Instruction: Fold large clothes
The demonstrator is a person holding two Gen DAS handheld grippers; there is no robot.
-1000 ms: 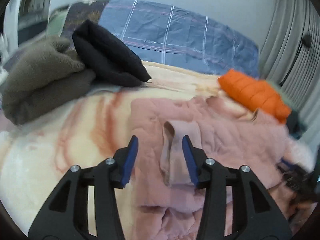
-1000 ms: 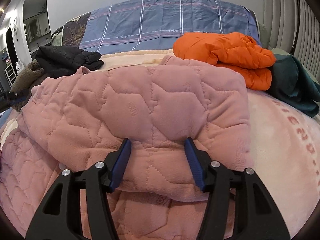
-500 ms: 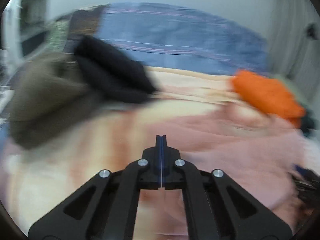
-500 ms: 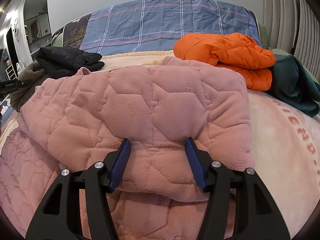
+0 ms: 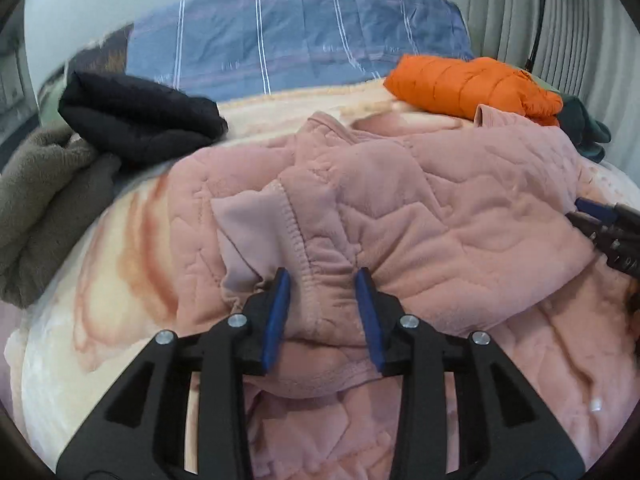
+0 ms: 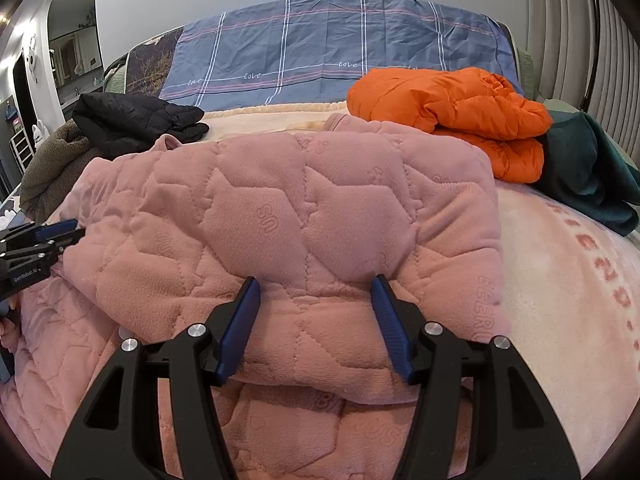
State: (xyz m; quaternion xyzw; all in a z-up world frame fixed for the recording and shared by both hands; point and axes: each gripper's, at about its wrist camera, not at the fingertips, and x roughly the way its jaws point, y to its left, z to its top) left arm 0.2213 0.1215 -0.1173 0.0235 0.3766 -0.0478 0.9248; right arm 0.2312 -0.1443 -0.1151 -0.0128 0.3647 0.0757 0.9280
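A pink quilted garment lies partly folded on the bed, its upper layer doubled over a lower layer. My left gripper straddles a gathered hem beside a smooth pink cuff; its jaws are opening with the fabric bunched between them. My right gripper is shut on the thick folded edge of the garment, and the cloth dimples at both pads. Each gripper shows at the edge of the other's view: the left gripper, the right gripper.
An orange puffer jacket and a dark teal garment lie at the back right. A black jacket and an olive fleece sit at the back left. A blue plaid pillow leans on the wall; a cream blanket covers the bed.
The left gripper shut, swung right and down, and now stands part open over the garment's hem instead of the hanging cuff. The right gripper and its fold have not moved.
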